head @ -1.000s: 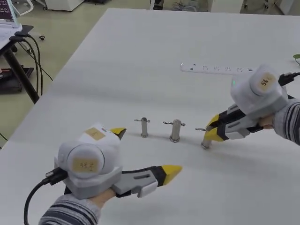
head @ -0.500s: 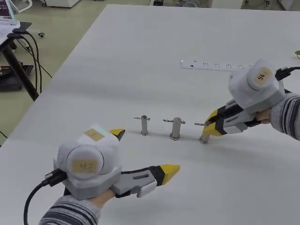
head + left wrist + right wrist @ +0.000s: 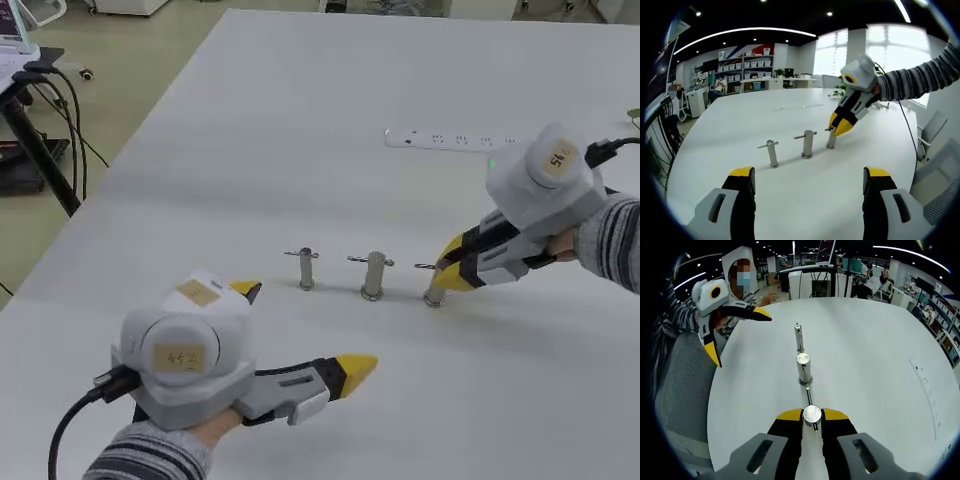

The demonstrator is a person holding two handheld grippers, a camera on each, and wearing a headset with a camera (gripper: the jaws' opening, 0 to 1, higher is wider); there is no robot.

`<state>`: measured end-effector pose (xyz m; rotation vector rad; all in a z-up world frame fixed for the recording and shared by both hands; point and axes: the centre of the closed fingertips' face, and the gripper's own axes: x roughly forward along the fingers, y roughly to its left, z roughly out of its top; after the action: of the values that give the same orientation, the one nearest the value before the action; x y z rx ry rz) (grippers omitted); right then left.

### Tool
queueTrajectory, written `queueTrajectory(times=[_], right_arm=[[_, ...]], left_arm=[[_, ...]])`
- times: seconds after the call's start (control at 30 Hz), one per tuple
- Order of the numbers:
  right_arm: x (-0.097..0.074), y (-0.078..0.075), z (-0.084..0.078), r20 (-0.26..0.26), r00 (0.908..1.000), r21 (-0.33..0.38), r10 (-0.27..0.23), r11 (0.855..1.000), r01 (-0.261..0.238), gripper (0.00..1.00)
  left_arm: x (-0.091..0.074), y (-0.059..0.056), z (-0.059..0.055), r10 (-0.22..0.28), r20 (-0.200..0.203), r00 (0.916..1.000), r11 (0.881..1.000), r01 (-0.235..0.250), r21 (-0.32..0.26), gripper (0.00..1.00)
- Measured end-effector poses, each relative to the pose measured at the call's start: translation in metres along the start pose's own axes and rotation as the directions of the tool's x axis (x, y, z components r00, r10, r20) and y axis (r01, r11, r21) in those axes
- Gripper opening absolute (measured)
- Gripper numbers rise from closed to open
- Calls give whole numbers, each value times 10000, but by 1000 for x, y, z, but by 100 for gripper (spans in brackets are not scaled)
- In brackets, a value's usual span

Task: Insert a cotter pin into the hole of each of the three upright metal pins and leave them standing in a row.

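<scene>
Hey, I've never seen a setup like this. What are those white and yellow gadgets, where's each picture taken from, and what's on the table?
Those are hand-held two-jaw grippers carrying cameras. The wide picture comes from the person's headset; each round one looks along one gripper's jaws. On the white table, three upright silver metal pins stand in a row: left pin, middle pin, right pin, each with a wire cotter pin near its top. A white power strip lies beyond. The left gripper is open, holding nothing; the right gripper is closed around the right pin.
</scene>
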<state>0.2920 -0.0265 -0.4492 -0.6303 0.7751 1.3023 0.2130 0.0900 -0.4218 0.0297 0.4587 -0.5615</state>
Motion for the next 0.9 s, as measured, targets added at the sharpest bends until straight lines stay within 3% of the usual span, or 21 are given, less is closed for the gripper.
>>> queueTrajectory(times=[0.27,0.43,0.53,0.63,0.73,0.9], right_arm=[[0,2,2,65,10000,-510,-73,9987,76,10],[-4,5,0,71,9992,-623,-398,9973,401,21],[-10,5,2,328,9962,-157,-811,9965,817,32],[-18,5,4,717,9865,578,-1475,9880,1436,43],[-23,9,2,767,9795,1093,-1862,9781,1773,50],[-35,18,9,1499,9516,2058,-2685,9498,2356,62]], left_arm=[[0,-1,-1,-55,-140,9999,9999,56,103,88],[0,1,2,-81,-160,9998,9997,84,214,88],[0,3,6,-77,-151,9999,9995,82,320,89],[-1,5,9,-105,-143,9998,9993,110,358,90],[0,6,10,-187,-172,9997,9992,193,339,93],[0,7,13,-334,-249,9991,9987,343,387,96]])
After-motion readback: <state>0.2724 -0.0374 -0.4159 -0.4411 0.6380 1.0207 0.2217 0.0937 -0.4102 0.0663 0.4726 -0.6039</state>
